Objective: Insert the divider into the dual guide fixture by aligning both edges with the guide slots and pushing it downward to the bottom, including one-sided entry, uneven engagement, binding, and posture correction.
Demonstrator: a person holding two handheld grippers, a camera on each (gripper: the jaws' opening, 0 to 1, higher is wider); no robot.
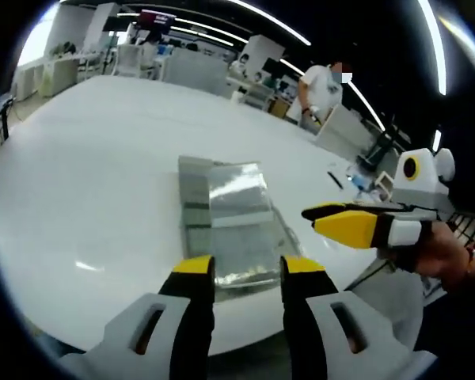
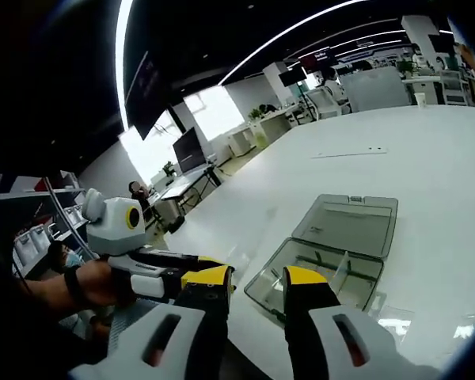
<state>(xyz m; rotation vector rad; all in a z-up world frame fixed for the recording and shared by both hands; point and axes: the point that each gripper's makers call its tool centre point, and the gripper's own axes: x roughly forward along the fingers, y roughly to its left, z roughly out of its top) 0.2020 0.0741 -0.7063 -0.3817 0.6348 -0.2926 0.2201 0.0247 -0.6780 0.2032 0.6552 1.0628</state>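
Near the front edge of the worktop (image 1: 87,206): an open box (image 2: 321,273) with its lid (image 2: 350,224) folded flat behind it. Inside the box, a divider (image 2: 342,269) standing upright. Just before the box, the left tongs (image 1: 247,269); to their right, the right tongs (image 1: 336,219). Far behind, desks and a person (image 1: 321,89).

No text, label, brand or number is legible anywhere in either view.

Open-plan office here: rows of desks (image 2: 191,184), monitors (image 2: 188,148) (chairs too), long ceiling light strips (image 1: 270,22)
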